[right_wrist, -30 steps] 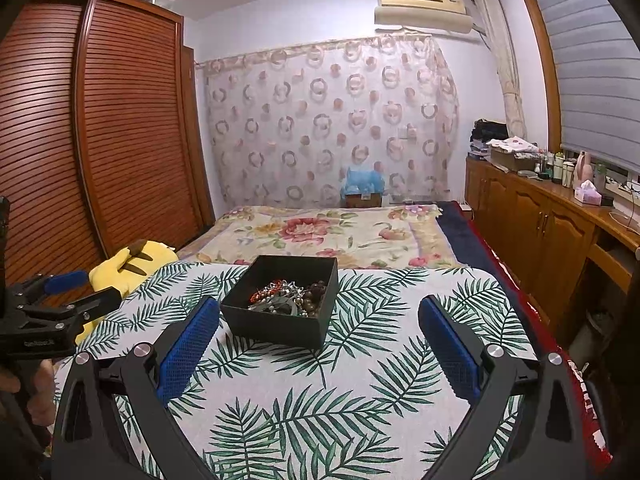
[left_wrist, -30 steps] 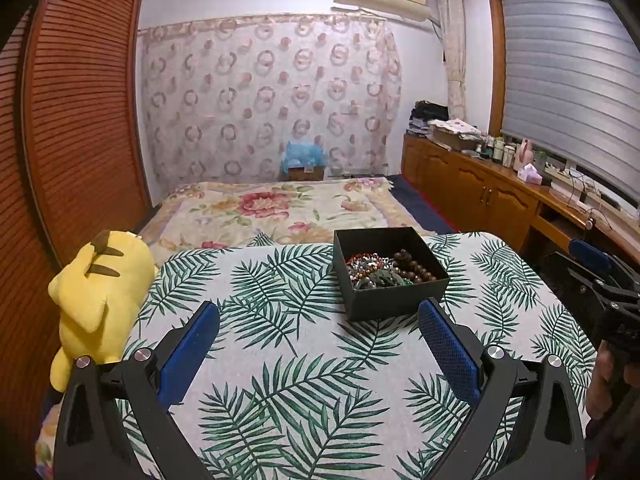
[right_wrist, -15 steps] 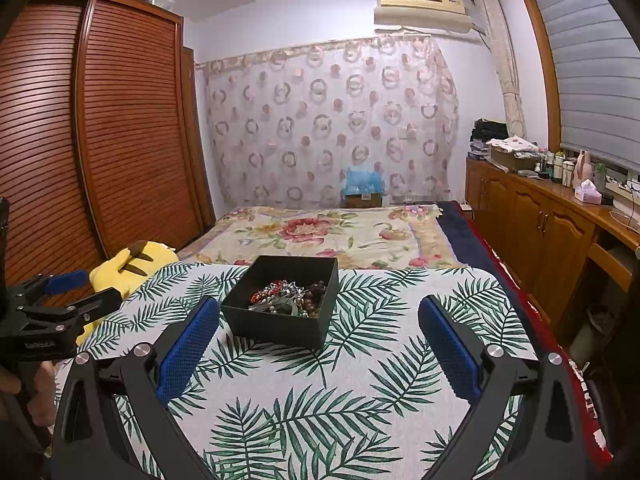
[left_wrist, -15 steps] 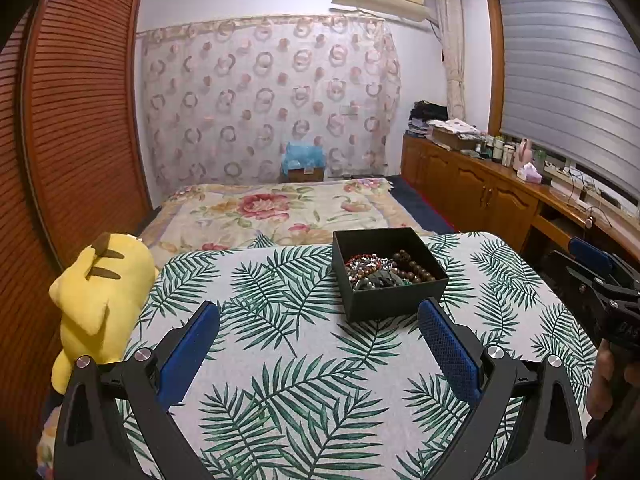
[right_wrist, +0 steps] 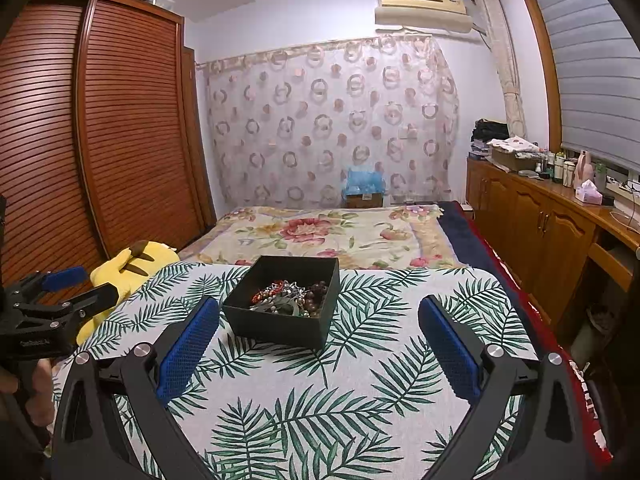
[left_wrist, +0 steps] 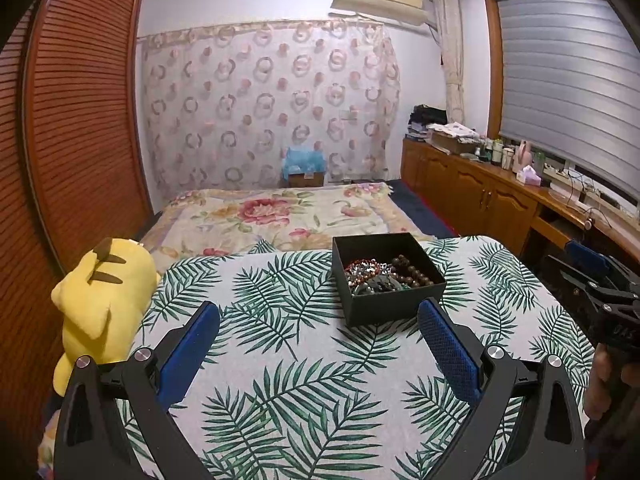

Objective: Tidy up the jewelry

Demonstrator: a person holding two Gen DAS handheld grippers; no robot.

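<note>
An open black box (left_wrist: pixel 394 304) (right_wrist: pixel 280 326) stands on a table with a palm-leaf cloth. Inside lies tangled jewelry (left_wrist: pixel 384 276) (right_wrist: pixel 290 298): red and silver beads and a dark brown bead bracelet. My left gripper (left_wrist: pixel 318 316) is open, hovering over the cloth just short of the box, which sits ahead and to the right. My right gripper (right_wrist: pixel 318 310) is open as well, with the box ahead between its fingers, closer to the left pad. Neither holds anything. Each gripper shows at the edge of the other's view.
A yellow plush toy (left_wrist: pixel 100 300) (right_wrist: pixel 128 268) lies at the table's left edge. A bed with a floral cover (left_wrist: pixel 280 216) is behind the table. Wooden cabinets (right_wrist: pixel 540 232) run along the right wall and a slatted wardrobe (left_wrist: pixel 80 120) along the left.
The right gripper has drifted a little closer to the box. The left gripper has barely moved. Both stay open.
</note>
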